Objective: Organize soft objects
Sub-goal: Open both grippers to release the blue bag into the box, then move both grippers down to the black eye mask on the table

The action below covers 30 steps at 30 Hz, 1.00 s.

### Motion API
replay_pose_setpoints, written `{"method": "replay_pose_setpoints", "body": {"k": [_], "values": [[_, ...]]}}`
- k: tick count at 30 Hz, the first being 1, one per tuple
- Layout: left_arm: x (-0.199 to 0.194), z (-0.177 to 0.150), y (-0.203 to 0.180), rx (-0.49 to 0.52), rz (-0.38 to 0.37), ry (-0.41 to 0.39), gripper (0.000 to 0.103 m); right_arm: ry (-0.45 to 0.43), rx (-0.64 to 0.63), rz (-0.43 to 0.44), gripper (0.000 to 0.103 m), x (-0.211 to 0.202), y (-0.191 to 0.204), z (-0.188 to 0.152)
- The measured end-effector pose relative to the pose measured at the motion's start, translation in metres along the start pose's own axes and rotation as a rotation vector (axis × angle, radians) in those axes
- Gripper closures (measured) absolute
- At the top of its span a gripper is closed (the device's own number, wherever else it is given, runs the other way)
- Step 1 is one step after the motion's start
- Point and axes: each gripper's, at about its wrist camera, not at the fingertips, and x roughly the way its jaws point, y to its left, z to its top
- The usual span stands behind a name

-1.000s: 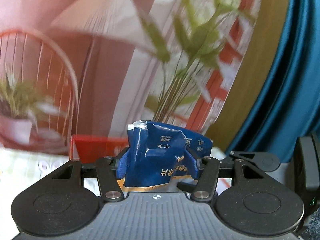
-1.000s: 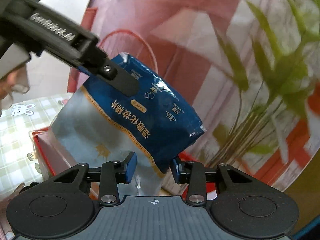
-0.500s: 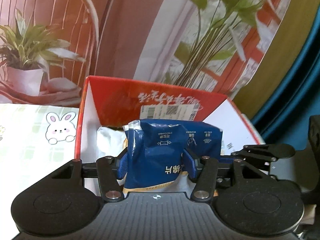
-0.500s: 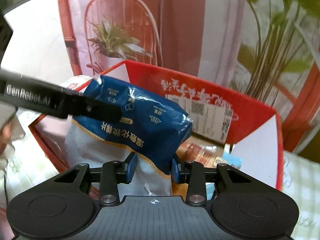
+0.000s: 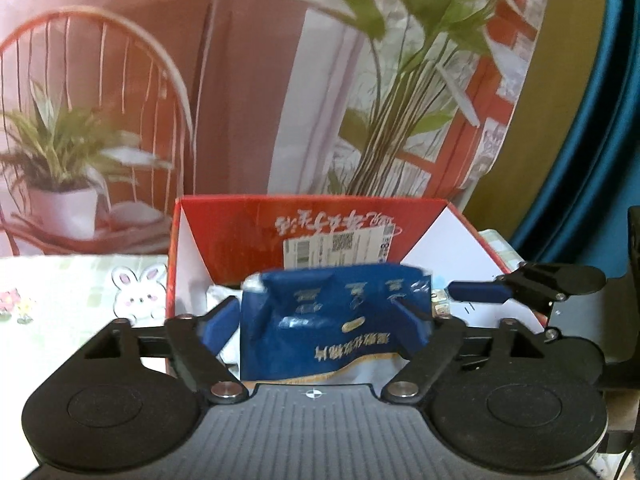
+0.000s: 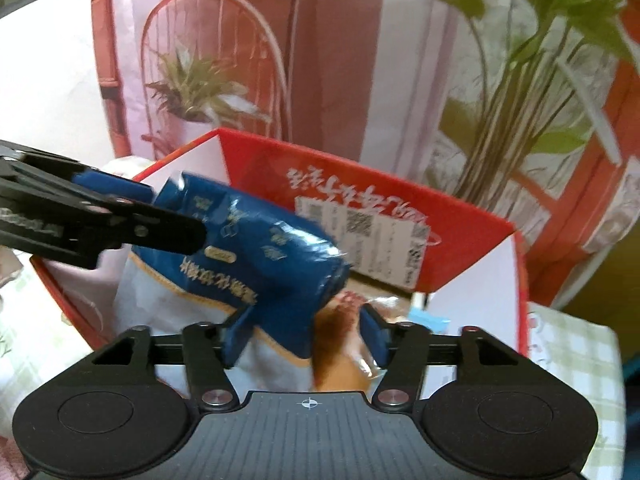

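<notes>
The red box (image 5: 256, 236) is sitting open on the checked cloth (image 5: 60, 292), and the blue pack (image 6: 260, 256) is lying over its contents, between both tongs. The left gripper (image 5: 320, 320) and right gripper (image 6: 308, 332) have just been opening, their jaws now standing wide, gripping nothing.

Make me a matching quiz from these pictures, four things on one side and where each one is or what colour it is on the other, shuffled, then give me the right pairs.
Things:
1. blue packet
2. red box
3. rabbit picture
4. white label

Descriptions:
A. on the checked tablecloth, left of the box in the left wrist view
B. stuck on the box's inner back wall
C. over the open box, between the fingers of both hand-held grippers
D. open on top, white inside its side walls

Pairs: 1-C, 2-D, 3-A, 4-B
</notes>
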Motion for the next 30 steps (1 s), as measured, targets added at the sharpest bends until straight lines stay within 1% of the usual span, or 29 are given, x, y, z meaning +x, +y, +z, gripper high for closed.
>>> {"method": "replay_pose_setpoints", "body": {"k": [2, 3, 5, 7, 8, 11, 14, 18, 21, 25, 30], "values": [[-0.007, 0.001, -0.003, 0.017, 0.023, -0.02, 0.007, -0.016, 0.004, -0.021, 0.028, -0.005, -0.002, 0.0], [-0.011, 0.001, -0.005, 0.023, 0.032, -0.028, 0.006, -0.024, 0.007, -0.031, 0.025, -0.009, -0.003, 0.0], [-0.018, 0.0, -0.006, 0.032, 0.043, -0.038, 0.004, -0.039, 0.016, -0.046, 0.011, -0.016, -0.005, -0.001], [-0.025, -0.001, -0.006, 0.03, 0.054, -0.043, 0.003, -0.061, 0.028, -0.054, 0.003, -0.024, -0.007, -0.003], [-0.029, -0.001, -0.007, 0.028, 0.06, -0.048, 0.003, -0.068, 0.034, -0.058, 0.001, -0.027, -0.009, -0.004], [-0.041, -0.005, -0.007, 0.023, 0.074, -0.066, 0.002, -0.083, 0.057, -0.072, 0.001, -0.037, -0.012, -0.007], [-0.053, -0.01, -0.007, 0.025, 0.093, -0.081, 0.0, -0.098, 0.083, -0.071, 0.001, -0.048, -0.016, -0.011], [-0.067, -0.019, -0.006, 0.019, 0.115, -0.093, 0.0, -0.123, 0.13, -0.073, 0.0, -0.062, -0.019, -0.018], [-0.077, -0.027, -0.006, 0.018, 0.116, -0.093, 0.0, -0.154, 0.158, -0.069, 0.0, -0.075, -0.019, -0.024], [-0.087, -0.039, -0.005, 0.019, 0.122, -0.084, 0.0, -0.195, 0.16, -0.082, 0.0, -0.091, -0.015, -0.032], [-0.099, -0.055, -0.004, 0.01, 0.122, -0.069, 0.0, -0.216, 0.165, -0.054, 0.0, -0.108, -0.008, -0.046]]}}
